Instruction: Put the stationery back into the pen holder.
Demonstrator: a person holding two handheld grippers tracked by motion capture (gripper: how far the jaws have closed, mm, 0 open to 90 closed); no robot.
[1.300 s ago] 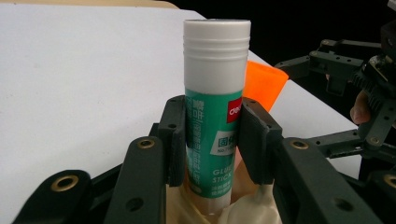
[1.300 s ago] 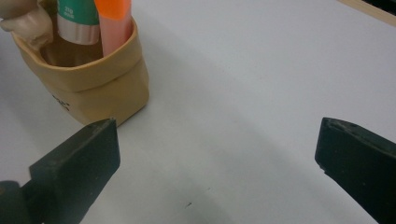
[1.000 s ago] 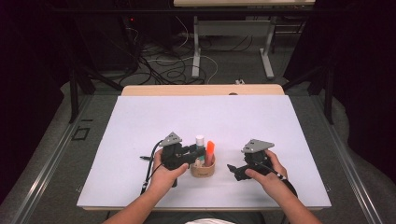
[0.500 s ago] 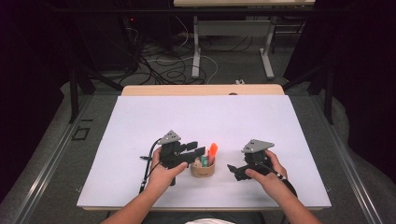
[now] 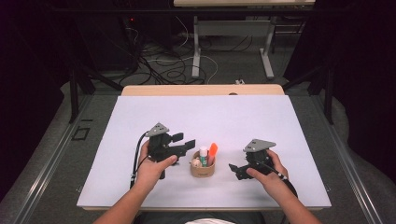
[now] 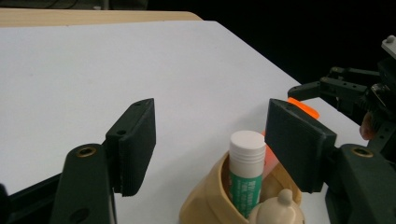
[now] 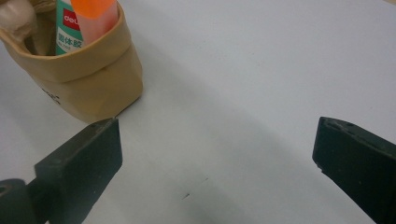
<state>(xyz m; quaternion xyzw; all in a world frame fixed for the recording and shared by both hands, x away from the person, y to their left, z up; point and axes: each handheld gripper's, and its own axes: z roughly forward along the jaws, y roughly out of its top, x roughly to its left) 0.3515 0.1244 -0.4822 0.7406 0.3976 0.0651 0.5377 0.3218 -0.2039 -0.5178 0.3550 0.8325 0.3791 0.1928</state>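
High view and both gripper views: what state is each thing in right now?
Tan pouch: upright on the white table, open-topped.
Glue stick: standing in the pouch, capped.
Orange marker: standing in the pouch.
Left gripper: jaws just opening, nothing gripped, above the pouch.
Right gripper: open, empty, beside the pouch.

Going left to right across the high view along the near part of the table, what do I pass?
Left claw → tan pouch holding the glue stick and orange marker → right claw.
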